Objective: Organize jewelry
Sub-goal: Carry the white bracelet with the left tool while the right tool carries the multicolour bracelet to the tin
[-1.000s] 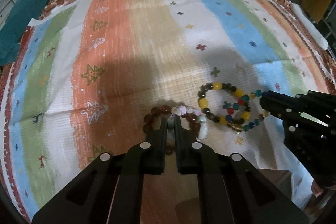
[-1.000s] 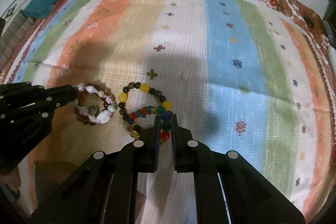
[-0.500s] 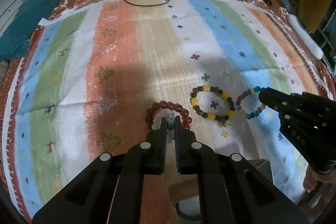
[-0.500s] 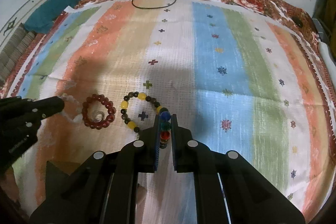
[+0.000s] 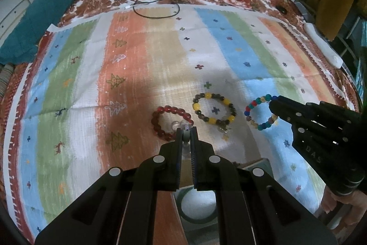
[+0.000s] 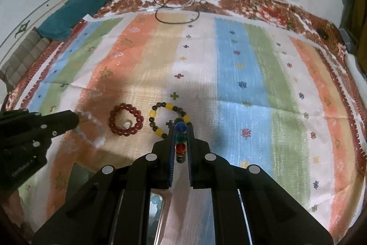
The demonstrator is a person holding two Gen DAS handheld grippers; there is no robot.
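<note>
My left gripper (image 5: 186, 130) is shut on a pale white-bead bracelet (image 5: 181, 124), lifted above the cloth; it shows blurred in the right wrist view (image 6: 91, 130). My right gripper (image 6: 180, 128) is shut on a multicolour bead bracelet (image 6: 180, 137), which hangs from it in the left wrist view (image 5: 259, 111). A dark red bead bracelet (image 5: 168, 122) and a yellow-and-brown bead bracelet (image 5: 214, 110) lie side by side on the striped cloth (image 5: 137, 84), also seen in the right wrist view as red (image 6: 126, 119) and yellow-brown (image 6: 160, 117).
A teal cloth (image 5: 39, 20) lies at the far left edge. Black cables (image 5: 156, 1) coil at the far side. A green-rimmed container (image 5: 197, 201) sits under my left gripper, and a tray (image 6: 156, 203) shows under my right gripper.
Both grippers rose and pulled back, lifting the white bracelet off the red one and the multicolour bracelet off the yellow-brown one. The two left on the cloth now lie apart.
</note>
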